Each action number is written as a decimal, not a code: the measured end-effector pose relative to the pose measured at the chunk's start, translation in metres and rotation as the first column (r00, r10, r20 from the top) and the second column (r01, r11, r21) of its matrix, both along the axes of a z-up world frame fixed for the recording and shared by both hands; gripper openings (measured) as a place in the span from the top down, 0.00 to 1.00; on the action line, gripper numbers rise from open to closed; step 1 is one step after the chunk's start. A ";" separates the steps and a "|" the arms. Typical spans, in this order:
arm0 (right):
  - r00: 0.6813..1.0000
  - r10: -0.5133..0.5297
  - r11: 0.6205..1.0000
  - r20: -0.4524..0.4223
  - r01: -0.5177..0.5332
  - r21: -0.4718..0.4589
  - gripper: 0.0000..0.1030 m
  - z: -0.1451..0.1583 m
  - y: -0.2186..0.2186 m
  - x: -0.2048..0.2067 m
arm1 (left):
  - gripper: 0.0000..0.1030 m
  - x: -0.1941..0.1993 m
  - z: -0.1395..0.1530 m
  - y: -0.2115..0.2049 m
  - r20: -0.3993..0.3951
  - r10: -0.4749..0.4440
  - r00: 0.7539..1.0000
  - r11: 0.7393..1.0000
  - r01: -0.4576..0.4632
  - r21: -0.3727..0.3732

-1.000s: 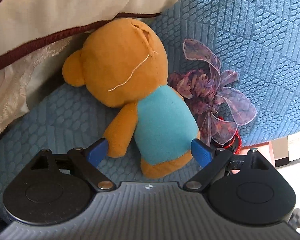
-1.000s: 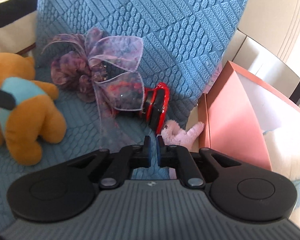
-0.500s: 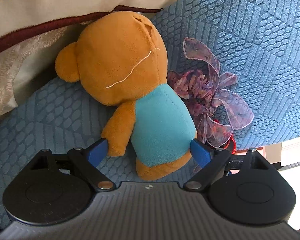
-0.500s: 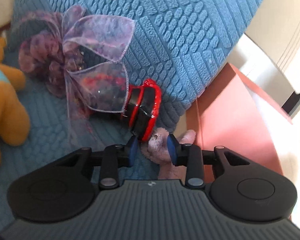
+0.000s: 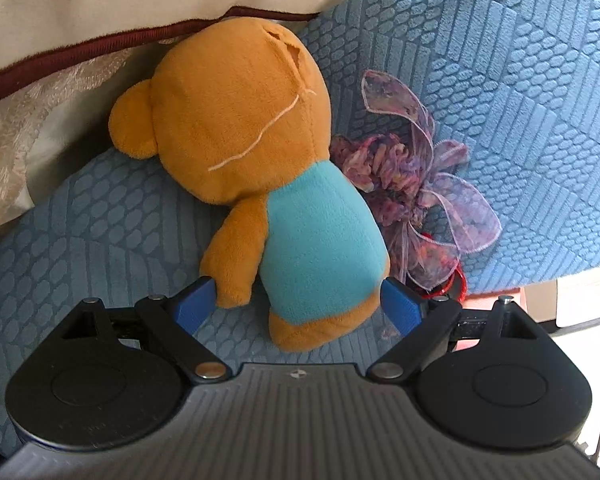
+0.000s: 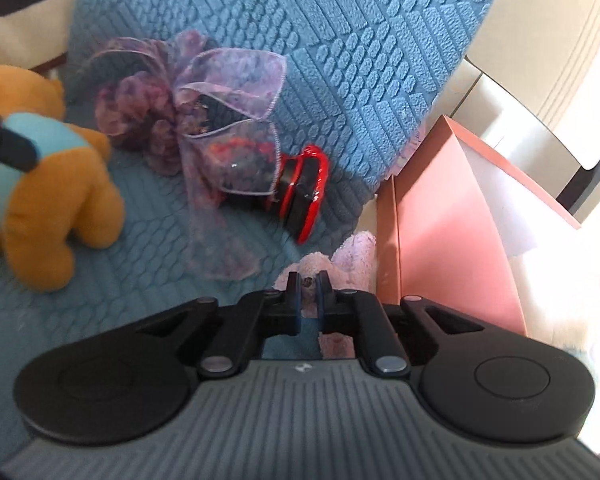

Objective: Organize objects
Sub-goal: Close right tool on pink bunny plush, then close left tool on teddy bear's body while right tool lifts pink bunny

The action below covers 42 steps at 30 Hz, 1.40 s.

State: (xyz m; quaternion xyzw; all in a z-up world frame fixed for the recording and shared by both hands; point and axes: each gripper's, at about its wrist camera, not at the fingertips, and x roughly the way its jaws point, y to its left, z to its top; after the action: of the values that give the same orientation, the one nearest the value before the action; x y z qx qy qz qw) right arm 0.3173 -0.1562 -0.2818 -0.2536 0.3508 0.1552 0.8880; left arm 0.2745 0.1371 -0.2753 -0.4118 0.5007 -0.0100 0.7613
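pink plush toy (image 6: 354, 250) sits pinched at a thin tuft between the right gripper's (image 6: 307, 286) just-closed jaws; such a shallow hold could slip on lifting. left gripper (image 5: 298, 302) stands wide around the teddy bear (image 5: 276, 184).

A blue textured cushion cover (image 5: 520, 100) spreads under and behind everything (hexagon and bar patterns pressed into it). A cream pillow with maroon piping (image 5: 120, 8) lies at its upper left edge, over cream lace fabric (image 5: 16, 128).
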 end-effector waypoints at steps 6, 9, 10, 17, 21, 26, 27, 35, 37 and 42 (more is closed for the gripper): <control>0.997 0.066 0.995 -0.029 -0.064 0.077 0.90 0.008 -0.002 -0.043 | 0.12 -0.012 -0.003 0.001 -0.008 -0.003 1.000 0.997 0.003 -0.078; 0.988 0.141 0.981 -0.063 -0.131 0.144 0.88 0.018 -0.002 -0.066 | 0.12 -0.016 -0.003 0.002 -0.002 0.006 1.000 0.996 -0.006 -0.091; 0.983 0.165 0.976 -0.080 -0.151 0.159 0.87 0.016 0.000 -0.069 | 0.12 -0.016 -0.003 0.002 0.001 0.014 1.000 0.995 -0.013 -0.094; 0.982 0.154 0.966 -0.112 -0.125 0.227 0.56 0.017 -0.005 -0.068 | 0.12 -0.015 -0.013 0.008 -0.022 0.079 0.997 0.985 -0.082 -0.151; 0.986 0.121 0.965 -0.114 -0.090 0.244 0.33 0.016 -0.011 -0.067 | 0.12 -0.015 -0.019 0.013 -0.033 0.126 0.992 0.972 -0.130 -0.194; 0.974 0.102 0.974 -0.201 -0.056 0.218 0.32 0.003 -0.010 -0.057 | 0.12 -0.010 -0.027 0.016 -0.052 0.162 0.985 0.956 -0.170 -0.239; 0.968 0.093 0.976 -0.235 -0.042 0.214 0.32 -0.001 -0.010 -0.055 | 0.12 -0.007 -0.029 0.015 -0.055 0.162 0.985 0.954 -0.171 -0.248; 0.946 0.050 0.964 -0.321 0.038 0.264 0.33 -0.011 -0.014 -0.045 | 0.12 0.007 -0.040 0.008 -0.069 0.182 0.981 0.941 -0.194 -0.277; 0.947 0.045 0.965 -0.317 0.041 0.261 0.37 -0.012 -0.015 -0.045 | 0.12 0.008 -0.041 0.007 -0.062 0.185 0.981 0.940 -0.195 -0.281; 0.950 0.064 0.961 -0.306 0.025 0.276 0.51 -0.011 -0.015 -0.049 | 0.31 0.008 -0.030 0.001 0.000 0.134 0.991 0.965 -0.131 -0.229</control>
State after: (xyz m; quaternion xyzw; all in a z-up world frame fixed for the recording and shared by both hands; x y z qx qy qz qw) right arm 0.2682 -0.1716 -0.2929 -0.1027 0.4590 0.2497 0.8464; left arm 0.2827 0.1380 -0.3054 -0.5289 0.4616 -0.0197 0.7119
